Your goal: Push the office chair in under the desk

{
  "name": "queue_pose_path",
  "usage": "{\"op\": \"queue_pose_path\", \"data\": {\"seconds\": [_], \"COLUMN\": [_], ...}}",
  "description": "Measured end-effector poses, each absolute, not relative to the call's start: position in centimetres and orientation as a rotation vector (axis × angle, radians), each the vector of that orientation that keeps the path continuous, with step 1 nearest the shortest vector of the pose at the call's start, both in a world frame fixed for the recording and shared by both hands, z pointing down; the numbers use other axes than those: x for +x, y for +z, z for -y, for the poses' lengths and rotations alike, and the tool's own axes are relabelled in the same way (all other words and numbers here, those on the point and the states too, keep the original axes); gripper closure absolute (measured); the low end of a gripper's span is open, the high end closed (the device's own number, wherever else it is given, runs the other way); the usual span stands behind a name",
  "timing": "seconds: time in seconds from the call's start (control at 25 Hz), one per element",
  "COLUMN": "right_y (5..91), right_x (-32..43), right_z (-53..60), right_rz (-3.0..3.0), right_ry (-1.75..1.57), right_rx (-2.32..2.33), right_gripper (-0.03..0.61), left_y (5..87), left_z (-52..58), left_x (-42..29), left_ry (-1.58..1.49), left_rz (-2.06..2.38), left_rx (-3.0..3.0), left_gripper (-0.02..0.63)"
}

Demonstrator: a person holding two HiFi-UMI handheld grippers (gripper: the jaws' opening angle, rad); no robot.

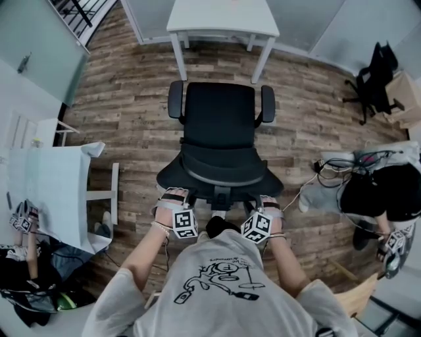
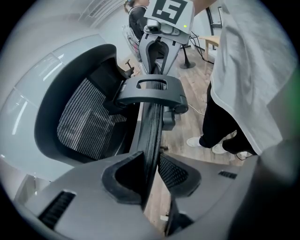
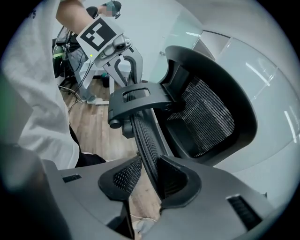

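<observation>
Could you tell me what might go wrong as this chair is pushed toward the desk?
The armrests look about as wide as the gap between the desk legs, so one may catch. The left tool and right tool pinch only the thin backrest rim, so they might slip.

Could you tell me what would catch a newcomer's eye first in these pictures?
The black office chair stands mid-floor on wood planks, facing the white desk at the head view's top, not yet under it. The left gripper and right gripper each clamp the top edge of its mesh backrest, one per side.
</observation>
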State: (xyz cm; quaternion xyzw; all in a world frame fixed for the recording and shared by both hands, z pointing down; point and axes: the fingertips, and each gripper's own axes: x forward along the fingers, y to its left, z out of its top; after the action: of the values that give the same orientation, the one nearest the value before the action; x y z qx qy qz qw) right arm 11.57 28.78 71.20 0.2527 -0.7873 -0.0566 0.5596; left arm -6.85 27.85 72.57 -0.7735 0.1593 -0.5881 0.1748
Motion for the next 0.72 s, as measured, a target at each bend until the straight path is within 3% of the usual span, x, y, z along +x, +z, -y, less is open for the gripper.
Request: {"op": "queue_pose_path", "data": {"seconds": [0.72], "right_y": [71.4], "right_x": [11.1], "right_z": [-24.4], "right_rz": [1.863], "right_ry": [-0.159], "right_rx": [0.541], "right_gripper": [0.445], "left_y": [73.2], "left_z": [-22.7], "left_x": [-7.4], "left_ry": [-1.805], "left_rz": [-0.548], "left_rx": [-2.239], "left_gripper": [0.497]}}
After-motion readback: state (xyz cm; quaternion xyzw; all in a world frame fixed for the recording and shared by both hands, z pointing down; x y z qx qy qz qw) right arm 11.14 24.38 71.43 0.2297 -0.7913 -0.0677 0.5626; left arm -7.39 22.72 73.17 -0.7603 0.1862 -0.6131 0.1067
